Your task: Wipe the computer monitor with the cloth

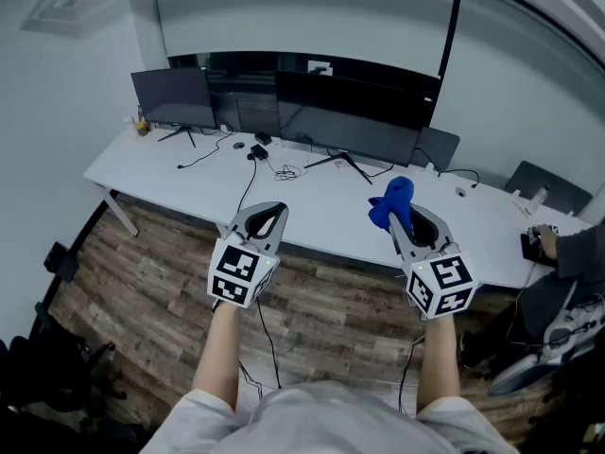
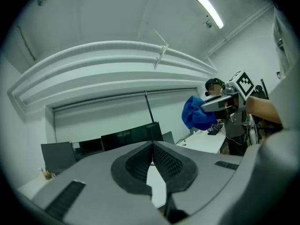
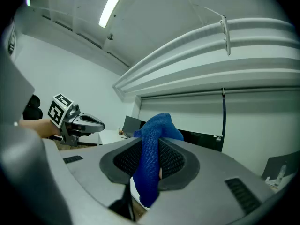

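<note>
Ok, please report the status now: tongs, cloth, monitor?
Left tongs shut, empty. Right tongs shut on cloth. Monitor not yet touched, across desk. Only cables lie between.

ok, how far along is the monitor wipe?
Done: the cloth is picked up, clamped in the right gripper. In hand: both grippers are held up short of the desk; the left gripper is shut, empty. Left: the cloth is clear of the monitor, so all the wiping remains.
</note>
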`<action>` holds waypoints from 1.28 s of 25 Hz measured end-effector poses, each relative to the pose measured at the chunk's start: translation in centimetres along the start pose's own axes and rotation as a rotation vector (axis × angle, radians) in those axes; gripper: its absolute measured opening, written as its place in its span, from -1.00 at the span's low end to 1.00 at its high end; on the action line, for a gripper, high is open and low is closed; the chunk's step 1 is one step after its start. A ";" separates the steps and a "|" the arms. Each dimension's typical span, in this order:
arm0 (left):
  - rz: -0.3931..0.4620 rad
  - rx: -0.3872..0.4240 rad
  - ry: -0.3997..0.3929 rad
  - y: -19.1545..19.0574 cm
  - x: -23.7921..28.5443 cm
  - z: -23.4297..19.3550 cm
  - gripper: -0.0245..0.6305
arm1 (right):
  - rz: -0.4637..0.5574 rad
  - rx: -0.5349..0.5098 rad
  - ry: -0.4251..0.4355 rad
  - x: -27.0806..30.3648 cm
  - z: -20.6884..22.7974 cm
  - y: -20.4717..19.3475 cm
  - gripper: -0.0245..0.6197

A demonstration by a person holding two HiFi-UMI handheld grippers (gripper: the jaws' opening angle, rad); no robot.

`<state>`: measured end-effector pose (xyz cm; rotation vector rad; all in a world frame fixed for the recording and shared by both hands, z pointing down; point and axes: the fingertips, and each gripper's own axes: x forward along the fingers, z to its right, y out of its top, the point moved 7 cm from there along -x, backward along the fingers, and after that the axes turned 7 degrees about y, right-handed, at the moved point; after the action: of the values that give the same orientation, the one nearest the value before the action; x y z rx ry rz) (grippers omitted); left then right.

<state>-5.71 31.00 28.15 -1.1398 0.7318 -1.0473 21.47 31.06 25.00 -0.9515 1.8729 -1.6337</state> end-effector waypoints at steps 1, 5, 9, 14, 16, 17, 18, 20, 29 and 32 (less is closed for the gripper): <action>0.000 -0.003 0.001 -0.1 0.0 0.0 -0.86 | -0.001 0.000 0.000 0.1 0.0 -0.1 -0.59; 0.000 -0.008 0.002 -0.6 0.1 -0.2 -0.86 | -0.008 -0.002 -0.002 0.4 0.0 -0.4 -0.59; -0.001 -0.009 0.002 -1.2 -0.1 -1.3 -0.86 | -0.009 -0.005 -0.005 1.5 -0.8 -0.3 -0.59; 0.000 -0.015 0.002 -2.4 -1.0 -3.0 -0.86 | 0.011 0.010 0.005 2.8 -2.6 -0.2 -0.58; 0.001 -0.018 -0.001 -2.8 -1.2 -3.6 -0.86 | 0.013 0.021 0.005 3.2 -3.2 -0.3 -0.58; 0.002 -0.020 -0.002 -3.0 -1.1 -4.0 -0.86 | 0.012 0.024 0.000 3.5 -3.3 -0.4 -0.57; 0.003 -0.021 -0.002 -3.1 -0.9 -4.4 -0.86 | 0.009 0.028 -0.006 3.9 -3.4 -0.4 -0.57; 0.004 -0.026 -0.007 -3.5 -0.5 -4.9 -0.86 | 0.002 0.036 -0.017 4.6 -3.2 -0.6 -0.57; 0.008 -0.044 0.025 -5.5 6.9 -6.1 -0.86 | 0.004 0.033 -0.030 9.9 2.9 -3.0 -0.57; 0.022 -0.062 0.032 -5.4 11.5 -6.5 -0.86 | 0.007 0.032 -0.019 12.6 6.9 -3.8 -0.57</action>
<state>-8.83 17.59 31.89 -1.1677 0.8053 -1.0329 19.11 16.82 28.66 -0.9427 1.8307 -1.6396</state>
